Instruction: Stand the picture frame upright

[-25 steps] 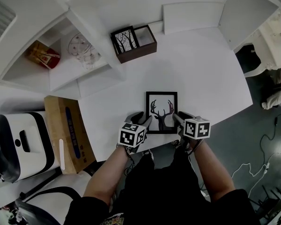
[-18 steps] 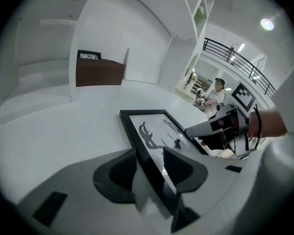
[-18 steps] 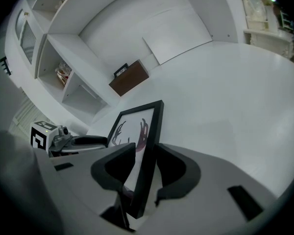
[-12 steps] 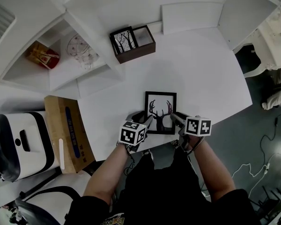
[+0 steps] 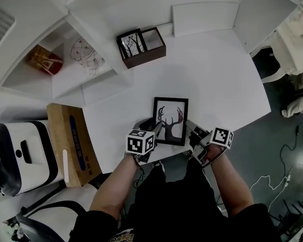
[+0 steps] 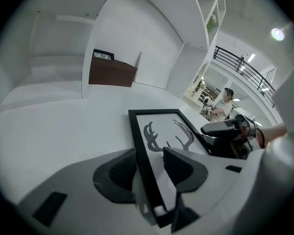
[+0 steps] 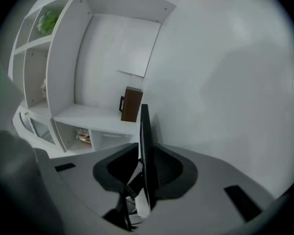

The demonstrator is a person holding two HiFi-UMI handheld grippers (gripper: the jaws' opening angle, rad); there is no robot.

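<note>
The black picture frame (image 5: 169, 121) with a deer-antler print rests near the table's front edge, its near side at my grippers. My left gripper (image 5: 152, 130) is shut on its left border: in the left gripper view the frame (image 6: 161, 131) runs between the two pads of that gripper (image 6: 149, 168). My right gripper (image 5: 191, 129) has just been closing its jaws on the right border. In the right gripper view the frame (image 7: 145, 131) stands edge-on between that gripper's (image 7: 146, 168) pads, which touch it.
A brown box holding a tree picture (image 5: 141, 47) stands at the table's back. White shelves (image 5: 65, 79) at the left hold a red item (image 5: 45, 59) and a glass bowl (image 5: 88, 52). A cardboard box (image 5: 73, 142) and a white appliance (image 5: 20, 155) sit lower left.
The right gripper has rolled, its marker cube swinging to the right, and its jaws have narrowed onto the frame's right edge. The frame has shifted slightly left and away. The left gripper stayed put.
</note>
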